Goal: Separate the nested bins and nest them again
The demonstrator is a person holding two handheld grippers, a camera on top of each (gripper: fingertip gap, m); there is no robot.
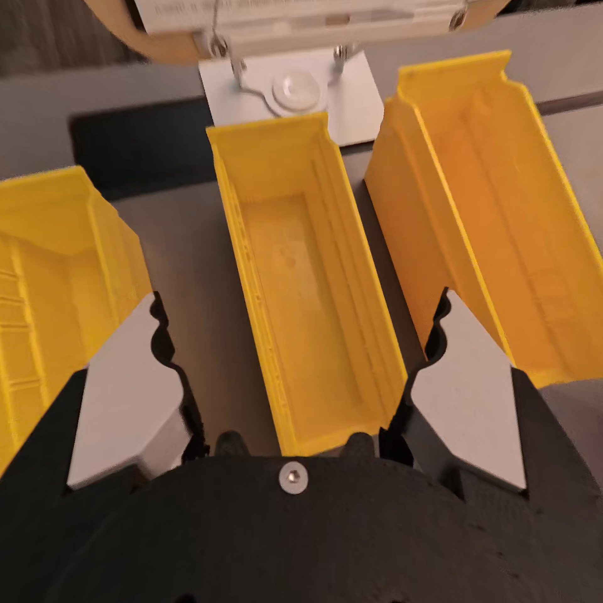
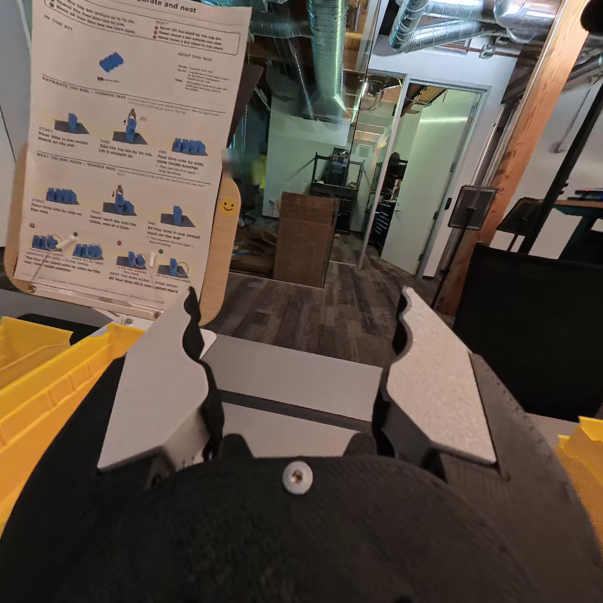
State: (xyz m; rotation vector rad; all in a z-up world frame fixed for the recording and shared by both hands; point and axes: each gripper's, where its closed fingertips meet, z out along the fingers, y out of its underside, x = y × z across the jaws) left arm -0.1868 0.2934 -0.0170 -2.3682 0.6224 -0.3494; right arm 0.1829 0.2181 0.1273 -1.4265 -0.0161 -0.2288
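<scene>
While our left tool (image 1: 300,293) hangs spread wide, three yellow plastic bins stand apart on the grey counter (image 1: 182,261).
We see the middle bin (image 1: 310,280) between its fingers, neither pad pressing it, flanked by the left bin (image 1: 58,277) and right bin (image 1: 483,212). Our right tool (image 2: 295,300) gapes bare over the counter's edge.

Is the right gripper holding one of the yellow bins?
No, the right gripper is open with only floor and table edge between its fingers; the yellow bins sit off to its left.
</scene>
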